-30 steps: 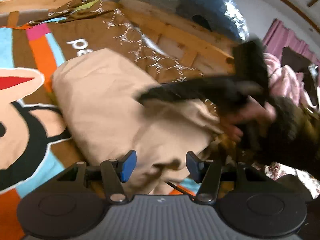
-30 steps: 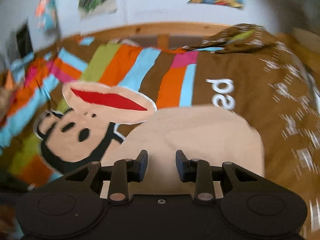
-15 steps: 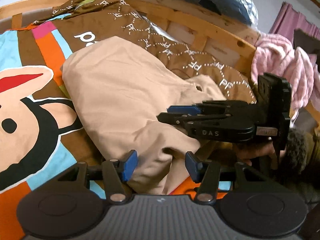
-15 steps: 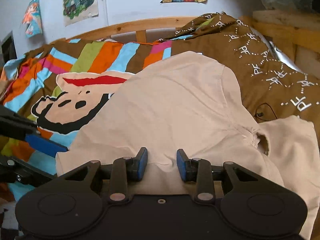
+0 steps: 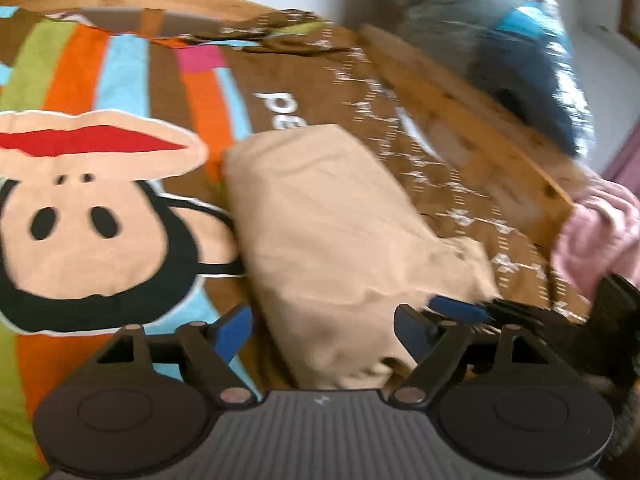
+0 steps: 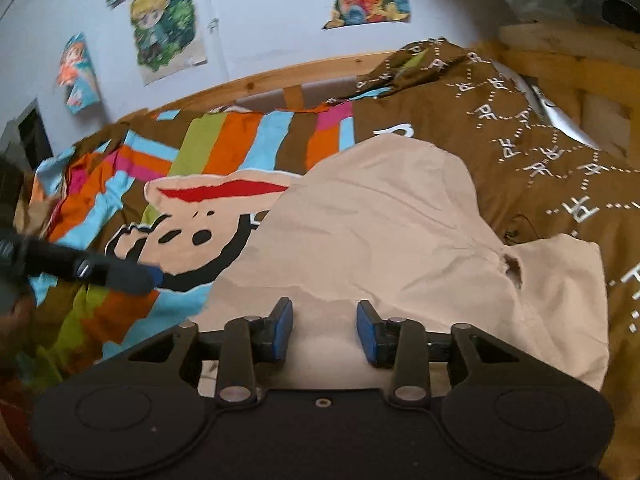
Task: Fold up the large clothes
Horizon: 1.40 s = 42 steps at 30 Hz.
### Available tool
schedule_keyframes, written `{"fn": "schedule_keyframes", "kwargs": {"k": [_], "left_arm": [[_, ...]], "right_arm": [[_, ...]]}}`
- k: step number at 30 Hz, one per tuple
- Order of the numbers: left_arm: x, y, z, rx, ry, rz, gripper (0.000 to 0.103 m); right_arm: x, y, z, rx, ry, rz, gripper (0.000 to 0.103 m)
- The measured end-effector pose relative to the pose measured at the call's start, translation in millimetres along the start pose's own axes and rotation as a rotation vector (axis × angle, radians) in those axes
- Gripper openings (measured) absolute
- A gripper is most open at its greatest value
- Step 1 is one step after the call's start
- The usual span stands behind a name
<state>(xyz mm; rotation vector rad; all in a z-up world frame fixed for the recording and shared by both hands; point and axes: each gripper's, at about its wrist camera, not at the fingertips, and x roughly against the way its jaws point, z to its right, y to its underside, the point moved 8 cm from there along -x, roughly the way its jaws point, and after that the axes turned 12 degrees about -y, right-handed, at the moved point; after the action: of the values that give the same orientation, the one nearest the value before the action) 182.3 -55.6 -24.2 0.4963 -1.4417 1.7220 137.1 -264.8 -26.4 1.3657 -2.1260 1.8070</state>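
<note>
The left gripper [image 5: 322, 330] just let go, its jaws opening over the soft tan folded garment [image 5: 340, 248]. The right gripper [image 6: 325, 330] is opening too, seemingly empty; maybe this fold is finished.

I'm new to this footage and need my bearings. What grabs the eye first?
The big cartoon monkey face on the striped bedcover stands out at left. A beige garment lies half folded on the bed beside it. Bright posters hang on the wall behind.
</note>
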Motion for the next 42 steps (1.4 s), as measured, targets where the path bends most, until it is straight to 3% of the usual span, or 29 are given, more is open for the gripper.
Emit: {"fn": "schedule_keyframes", "kwargs": {"k": [7,14,22,25,28,35,39,40,41,42], "left_arm": [[-4.0,1.0,-9.1,0.003,-0.075,-0.018,0.088],[-0.9,0.7,-13.7,0.013,-0.100,-0.009,0.094],[-2.2,0.7,-19.3,0.033,-0.111,-0.014,0.096],[-2.4,0.1,-21.6,0.060,-0.101,-0.013,0.097],[-4.3,1.2,-23.4,0.071,-0.099,-0.021,0.097],[-11.1,4.0,-24.7,0.074,-0.107,-0.039,0.097],[-8.9,-0.7,-25.0,0.082,-0.064,-0.013,0.101],[-9.2,-2.2,-25.2,0.091,-0.044,-0.008,0.101],[-10.4,-3.8,-25.4,0.099,-0.023,-0.009,0.101],[-12.9,-5.6,-25.2,0.108,-0.005,-0.011,0.101]], "right_arm": [[-17.2,17.0,-5.2,0.107,0.040,-0.096,0.040],[2.7,-0.3,-17.3,0.152,0.052,0.001,0.039],[6.6,-6.1,-11.6,0.147,0.093,0.027,0.037],[7.8,-6.2,-14.6,0.113,0.023,0.035,0.037],[-7.6,9.4,-23.7,0.116,-0.048,-0.068,0.039],[-24.3,28.9,-29.3,0.135,-0.042,-0.147,0.039],[-20.4,26.9,-32.2,0.164,-0.050,-0.129,0.039],[-16.0,22.3,-30.7,0.151,-0.066,-0.105,0.040],[-11.1,15.7,-28.5,0.132,-0.086,-0.074,0.048],[-3.7,7.6,-24.8,0.105,-0.104,-0.030,0.065]]}}
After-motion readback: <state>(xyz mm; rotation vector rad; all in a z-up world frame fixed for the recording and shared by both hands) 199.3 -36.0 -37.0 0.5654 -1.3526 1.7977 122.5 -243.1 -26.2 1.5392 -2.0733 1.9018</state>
